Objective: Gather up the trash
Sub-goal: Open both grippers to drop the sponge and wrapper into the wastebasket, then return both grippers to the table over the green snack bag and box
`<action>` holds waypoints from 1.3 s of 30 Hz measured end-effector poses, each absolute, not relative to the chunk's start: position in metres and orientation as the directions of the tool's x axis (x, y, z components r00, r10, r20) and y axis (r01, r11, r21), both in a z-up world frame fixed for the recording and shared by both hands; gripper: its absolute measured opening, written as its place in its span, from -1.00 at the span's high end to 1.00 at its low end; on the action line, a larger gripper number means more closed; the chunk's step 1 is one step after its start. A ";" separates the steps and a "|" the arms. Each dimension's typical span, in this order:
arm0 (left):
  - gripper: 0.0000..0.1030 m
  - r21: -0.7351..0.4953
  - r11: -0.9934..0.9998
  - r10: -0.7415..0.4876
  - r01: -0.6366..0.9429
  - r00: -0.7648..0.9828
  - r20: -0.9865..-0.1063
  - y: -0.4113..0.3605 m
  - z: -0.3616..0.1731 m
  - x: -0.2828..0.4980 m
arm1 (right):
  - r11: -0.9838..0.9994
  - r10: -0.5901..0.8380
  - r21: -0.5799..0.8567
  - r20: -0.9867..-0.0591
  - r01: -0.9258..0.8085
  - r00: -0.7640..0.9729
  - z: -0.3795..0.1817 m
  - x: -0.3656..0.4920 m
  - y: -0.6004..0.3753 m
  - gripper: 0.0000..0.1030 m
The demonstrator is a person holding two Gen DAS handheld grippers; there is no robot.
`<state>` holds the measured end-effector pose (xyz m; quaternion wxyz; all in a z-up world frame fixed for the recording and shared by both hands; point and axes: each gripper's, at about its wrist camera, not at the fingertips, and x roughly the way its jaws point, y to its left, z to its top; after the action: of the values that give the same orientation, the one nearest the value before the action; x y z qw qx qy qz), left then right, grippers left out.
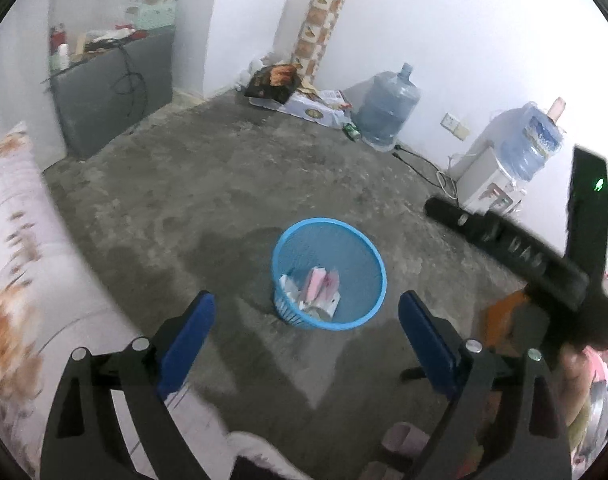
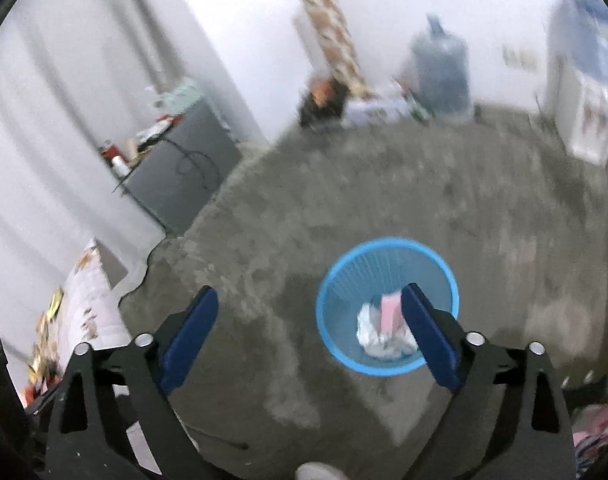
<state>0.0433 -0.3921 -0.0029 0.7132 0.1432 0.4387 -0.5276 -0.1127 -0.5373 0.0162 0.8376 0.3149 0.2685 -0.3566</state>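
Observation:
A blue mesh waste basket [image 1: 290, 240] stands on the grey concrete floor and holds pink and white wrappers [image 1: 317, 286]. It also shows in the right wrist view [image 2: 383, 252] with crumpled white and pink trash [image 2: 379, 334] inside. My left gripper [image 1: 305, 320] is open and empty, above and short of the basket. My right gripper [image 2: 309, 312] is open and empty, high over the floor, its right finger in front of the basket. The right gripper's black body [image 1: 515, 248] shows at the right of the left wrist view.
A floral-covered bed [image 1: 20, 280] lies at the left. A grey cabinet [image 1: 112, 92] with clutter stands at the back left. Boxes and bags [image 1: 300, 96], a water jug [image 1: 387, 108] and a water dispenser [image 1: 491, 180] line the far wall. Slippers [image 1: 403, 436] lie near me.

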 end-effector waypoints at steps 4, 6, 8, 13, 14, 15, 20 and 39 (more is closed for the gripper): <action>-0.76 -0.248 0.433 -0.660 0.866 0.118 -0.742 -0.332 0.015 0.042 | 0.587 -0.494 0.257 -0.637 0.768 0.591 0.039 -0.113 -0.510 -0.84; -0.80 -0.247 0.452 -0.675 0.857 0.148 -0.723 -0.305 0.021 0.040 | 0.604 -0.530 0.211 -0.614 0.769 0.585 0.049 -0.112 -0.496 -0.84; -0.89 -0.246 0.492 -0.685 0.835 0.197 -0.701 -0.271 0.027 0.035 | 0.626 -0.547 0.175 -0.597 0.760 0.587 0.056 -0.109 -0.481 -0.84; -0.89 -0.273 0.532 -0.692 0.801 0.226 -0.685 -0.206 0.022 0.016 | 0.684 -0.551 0.117 -0.564 0.721 0.614 0.067 -0.098 -0.450 -0.84; -0.89 -0.286 0.538 -0.696 0.793 0.226 -0.682 -0.192 0.019 0.010 | 0.695 -0.551 0.107 -0.556 0.711 0.622 0.067 -0.095 -0.444 -0.84; -0.89 -0.302 0.541 -0.703 0.785 0.225 -0.675 -0.179 0.018 0.003 | 0.709 -0.550 0.097 -0.543 0.699 0.634 0.068 -0.092 -0.436 -0.84; -0.89 -0.421 0.527 -0.743 0.738 0.160 -0.650 -0.137 0.009 -0.019 | 0.765 -0.521 0.097 -0.489 0.637 0.700 0.075 -0.085 -0.399 -0.84; -0.89 -0.602 0.327 -0.898 0.729 0.042 -0.438 -0.083 0.027 -0.024 | 0.881 -0.321 0.187 -0.436 0.434 0.841 0.098 -0.068 -0.337 -0.84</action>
<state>-0.0241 -0.0829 0.0265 0.7137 -0.1079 0.3928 -0.5698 -0.0678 -0.3371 0.0975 0.9490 0.1407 0.2004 -0.1987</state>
